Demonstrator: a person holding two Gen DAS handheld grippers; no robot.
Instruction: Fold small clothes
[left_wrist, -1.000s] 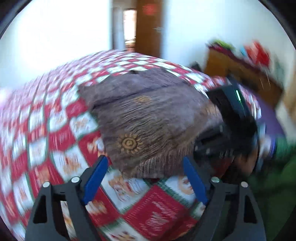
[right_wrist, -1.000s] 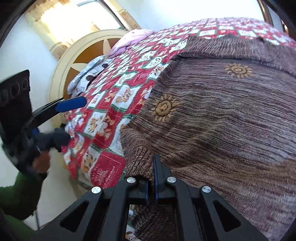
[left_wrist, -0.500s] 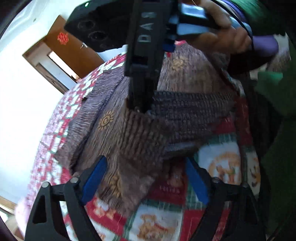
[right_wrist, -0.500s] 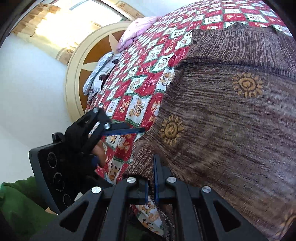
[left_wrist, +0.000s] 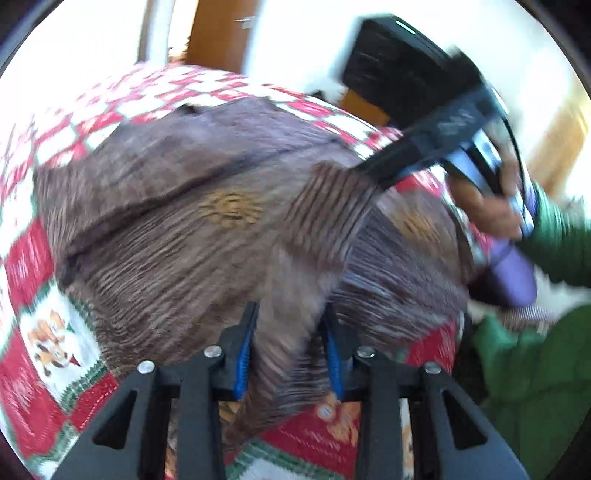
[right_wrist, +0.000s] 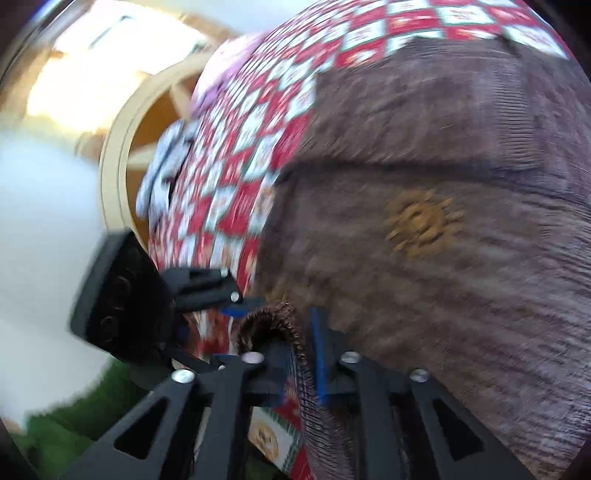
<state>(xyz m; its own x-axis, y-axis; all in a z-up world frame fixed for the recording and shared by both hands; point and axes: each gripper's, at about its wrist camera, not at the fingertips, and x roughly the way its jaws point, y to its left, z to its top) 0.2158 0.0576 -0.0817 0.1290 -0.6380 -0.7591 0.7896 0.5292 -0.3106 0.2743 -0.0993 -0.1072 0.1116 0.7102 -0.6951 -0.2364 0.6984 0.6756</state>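
In the left wrist view, the brown striped knitted garment with gold sun shapes (left_wrist: 207, 229) lies spread on the red, white and green checked bed quilt (left_wrist: 40, 254). Its long side runs from near the camera toward the far wall. The left gripper (left_wrist: 290, 347) has its blue fingers a little apart with a bunch of the brown cloth between them; blur hides whether they squeeze it. Only this view shows the person's hand (left_wrist: 487, 210) and the brown wooden door (left_wrist: 221, 33). The right gripper (left_wrist: 373, 177) holds a ribbed corner up off the quilt. In the right wrist view, the right gripper (right_wrist: 295, 339) has the ribbed edge between its fingers, which stand slightly apart. Only here do the round cream headboard (right_wrist: 114, 155) and the pink pillow (right_wrist: 225, 70) show. Bare quilt lies past the garment's far edge.
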